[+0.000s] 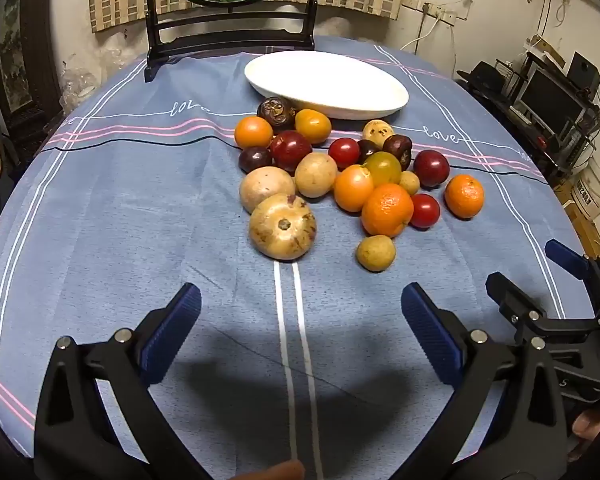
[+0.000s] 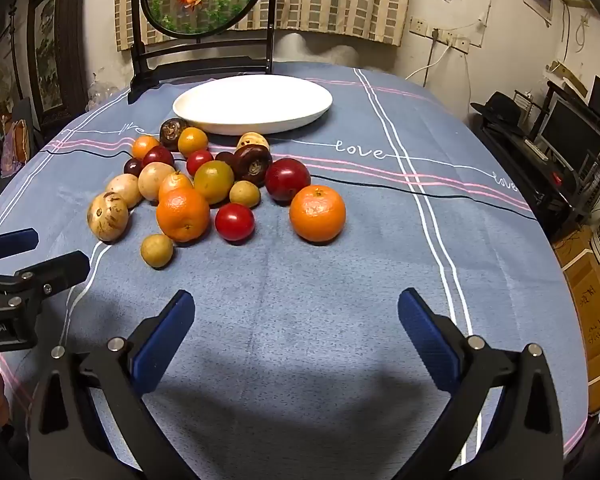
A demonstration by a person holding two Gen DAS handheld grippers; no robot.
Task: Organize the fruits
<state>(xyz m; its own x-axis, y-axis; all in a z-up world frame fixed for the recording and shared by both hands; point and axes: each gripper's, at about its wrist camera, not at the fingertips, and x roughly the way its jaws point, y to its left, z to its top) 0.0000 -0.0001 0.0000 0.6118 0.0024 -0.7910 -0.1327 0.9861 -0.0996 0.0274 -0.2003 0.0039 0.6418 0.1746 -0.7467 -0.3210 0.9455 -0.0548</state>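
Both the left claw (image 1: pixel 300 312) and the right claw (image 2: pixel 296 316) hang released over the surface (image 2: pixel 340 272), near the fruits (image 1: pixel 340 176) beside a white plate (image 2: pixel 252 104).

"love" on tablecloth (image 2: pixel 360 150); "ROOOL.AI" on left claw (image 2: pixel 32 254).

Blue tablecloth (image 2: pixel 340 280) with white and pink stripes; white plate (image 2: pixel 252 104) at twelve o'clock; orange tangerine (image 2: pixel 317 213), red tomato (image 2: pixel 234 222), tan fruit (image 2: pixel 107 216).

Bare cloth (image 2: pixel 300 280) before fruit pile (image 1: pixel 340 176); plate (image 1: pixel 324 80) behind.
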